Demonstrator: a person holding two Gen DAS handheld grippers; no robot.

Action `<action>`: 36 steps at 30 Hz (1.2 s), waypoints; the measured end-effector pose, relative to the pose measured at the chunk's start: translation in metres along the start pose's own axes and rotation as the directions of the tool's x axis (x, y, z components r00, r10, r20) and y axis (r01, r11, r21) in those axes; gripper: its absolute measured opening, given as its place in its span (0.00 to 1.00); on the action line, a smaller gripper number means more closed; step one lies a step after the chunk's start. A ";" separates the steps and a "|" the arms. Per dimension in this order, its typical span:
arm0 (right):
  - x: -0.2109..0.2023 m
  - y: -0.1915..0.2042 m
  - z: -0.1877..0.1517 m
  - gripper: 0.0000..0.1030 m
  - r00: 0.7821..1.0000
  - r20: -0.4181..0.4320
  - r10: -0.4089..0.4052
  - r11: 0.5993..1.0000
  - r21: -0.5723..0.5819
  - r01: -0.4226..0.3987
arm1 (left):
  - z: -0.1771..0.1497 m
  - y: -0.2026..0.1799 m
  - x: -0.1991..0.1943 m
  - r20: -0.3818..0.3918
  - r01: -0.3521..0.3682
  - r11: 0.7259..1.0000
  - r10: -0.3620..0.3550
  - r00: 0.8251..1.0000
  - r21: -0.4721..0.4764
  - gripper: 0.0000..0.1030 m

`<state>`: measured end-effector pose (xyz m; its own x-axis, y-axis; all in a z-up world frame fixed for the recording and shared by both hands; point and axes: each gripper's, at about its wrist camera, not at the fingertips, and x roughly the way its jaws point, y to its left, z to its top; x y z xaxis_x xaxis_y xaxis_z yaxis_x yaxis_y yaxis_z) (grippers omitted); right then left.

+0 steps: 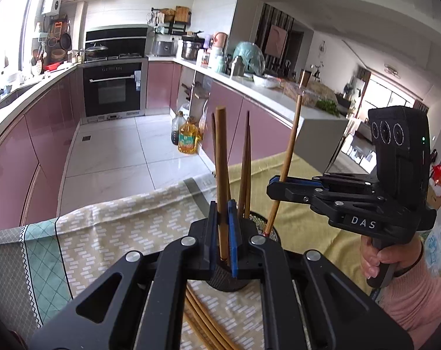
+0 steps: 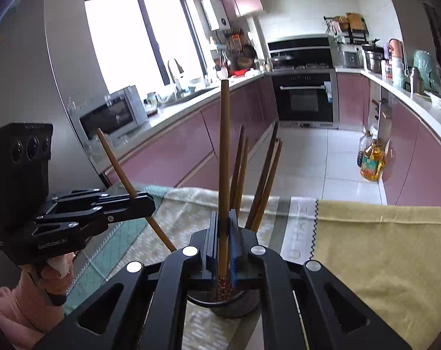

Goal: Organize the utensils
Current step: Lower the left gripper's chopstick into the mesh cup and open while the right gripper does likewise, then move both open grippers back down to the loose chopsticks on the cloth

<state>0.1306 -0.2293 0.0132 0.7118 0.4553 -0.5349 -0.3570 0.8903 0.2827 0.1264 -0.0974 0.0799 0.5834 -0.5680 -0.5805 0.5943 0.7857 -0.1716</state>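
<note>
My left gripper (image 1: 222,218) was clamped on a single brown chopstick (image 1: 221,157), its blue-lined pads pressed against the shaft, and the stick stood nearly upright with its lower end down inside the dark round holder (image 1: 229,280) that sat on the table just beyond my fingers. My right gripper (image 2: 224,233) was likewise closed on another chopstick (image 2: 224,145), whose patterned lower end reached into the same holder (image 2: 229,306); from my left camera that stick (image 1: 290,145) leaned, with its tip at the holder's rim. Several more chopsticks (image 2: 264,180) already stood in the holder, fanned out and tilted away from me. A few loose chopsticks (image 1: 202,320) lay flat on the cloth below my left gripper, just beside the holder. The table wore a patterned tablecloth (image 1: 109,233) with a plain yellow cloth (image 2: 381,248) over its right part. My right hand (image 1: 378,259), in a pink sleeve (image 1: 418,297), gripped its handle.
</note>
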 end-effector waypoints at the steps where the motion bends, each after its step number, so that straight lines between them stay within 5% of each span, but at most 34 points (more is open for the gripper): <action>1: 0.004 -0.001 -0.002 0.06 1.000 -0.019 0.004 1.000 0.002 -0.004 | -0.001 0.001 0.003 -0.011 -0.001 1.000 0.001 1.000 0.004 0.07; 17: 0.016 -0.017 -0.005 0.14 0.998 -0.050 -0.041 0.996 0.073 0.045 | 0.009 0.019 0.041 -0.082 -0.031 0.999 0.028 0.996 -0.039 0.08; 28: -0.017 -0.006 -0.014 0.27 0.998 0.049 -0.047 0.997 0.058 0.045 | -0.012 0.027 0.010 0.009 -0.105 0.992 0.105 0.994 -0.067 0.28; 36: -0.034 0.034 -0.049 0.38 0.996 0.020 0.087 0.996 -0.030 -0.087 | -0.062 0.034 -0.026 0.035 -0.170 0.983 0.173 0.984 -0.070 0.48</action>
<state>0.0650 -0.2141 0.0022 0.6895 0.5312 -0.4924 -0.4354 0.8473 0.3043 0.0976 -0.0407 0.0398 0.6964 -0.4316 -0.5733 0.4459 0.8862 -0.1255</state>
